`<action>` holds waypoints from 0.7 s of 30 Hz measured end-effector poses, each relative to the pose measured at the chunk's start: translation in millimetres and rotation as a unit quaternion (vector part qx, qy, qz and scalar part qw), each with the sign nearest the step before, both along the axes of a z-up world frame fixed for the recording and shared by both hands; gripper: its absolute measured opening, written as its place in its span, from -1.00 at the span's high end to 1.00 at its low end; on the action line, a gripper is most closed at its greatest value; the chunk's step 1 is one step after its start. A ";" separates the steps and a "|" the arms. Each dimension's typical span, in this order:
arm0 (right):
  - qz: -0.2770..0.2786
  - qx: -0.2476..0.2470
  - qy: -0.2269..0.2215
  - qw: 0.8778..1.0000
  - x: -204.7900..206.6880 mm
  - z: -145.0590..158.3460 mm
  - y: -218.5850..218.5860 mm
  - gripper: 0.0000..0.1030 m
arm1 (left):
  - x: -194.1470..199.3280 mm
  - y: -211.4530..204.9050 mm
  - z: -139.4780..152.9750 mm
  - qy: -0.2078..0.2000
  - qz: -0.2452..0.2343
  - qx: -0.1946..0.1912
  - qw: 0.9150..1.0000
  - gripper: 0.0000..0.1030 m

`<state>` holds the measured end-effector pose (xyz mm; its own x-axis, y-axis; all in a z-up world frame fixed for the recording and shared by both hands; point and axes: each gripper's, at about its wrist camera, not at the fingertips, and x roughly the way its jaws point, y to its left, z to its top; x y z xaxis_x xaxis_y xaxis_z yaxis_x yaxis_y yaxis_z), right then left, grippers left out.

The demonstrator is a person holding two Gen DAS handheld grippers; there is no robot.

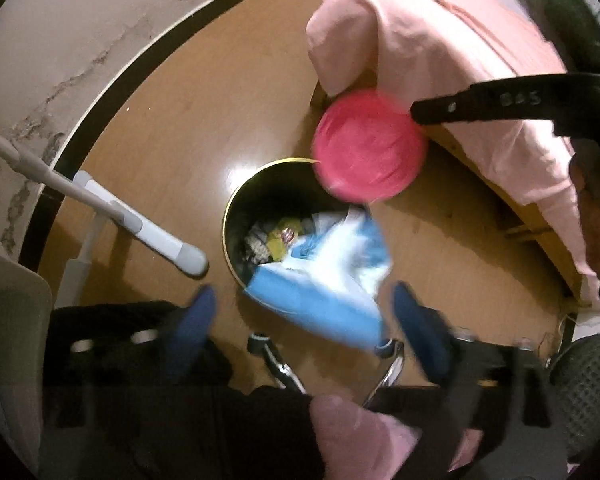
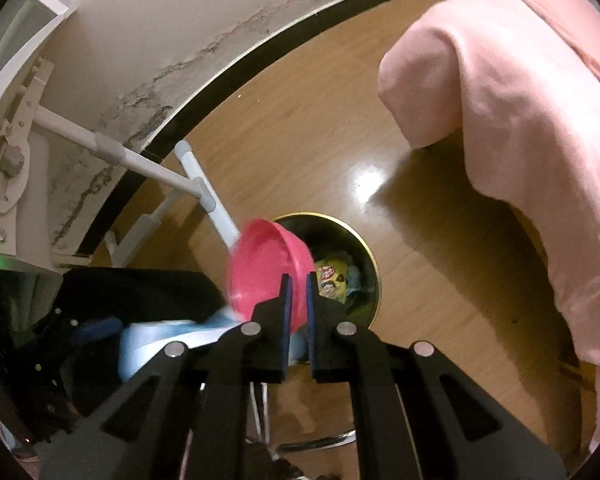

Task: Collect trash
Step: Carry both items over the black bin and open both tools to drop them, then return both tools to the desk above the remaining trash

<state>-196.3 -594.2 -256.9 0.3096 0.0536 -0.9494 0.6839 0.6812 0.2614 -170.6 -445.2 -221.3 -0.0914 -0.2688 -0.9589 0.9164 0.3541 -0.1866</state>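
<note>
Left gripper (image 1: pixel 304 308): lower part of the left wrist view, pointing steeply down; its blue fingers (image 1: pixel 198 316) stand far apart at either side, touching nothing.
Right gripper (image 2: pixel 296 300): low centre of the right wrist view, pointing steeply down; blue pads (image 2: pixel 286 300) parted by a narrow gap, and whether they press on anything cannot be told.
Right gripper seen from the left wrist view: a black finger reaches in from the right edge toward the middle.
Hand (image 1: pixel 596 216): right edge of the left wrist view, wrapped round the black handle.
</note>
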 end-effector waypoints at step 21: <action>-0.145 -0.409 -0.075 0.898 -37.7 166.2 30.7 -0.87 | 22.4 104.2 196.5 -0.228 0.041 -0.210 0.950 -0.87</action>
<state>-234.0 -563.4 -90.7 0.3250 -0.7464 -0.5807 0.8626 0.4857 -0.1415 -148.2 -341.0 -24.8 0.3445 -0.6249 -0.7006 0.9088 0.4091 0.0819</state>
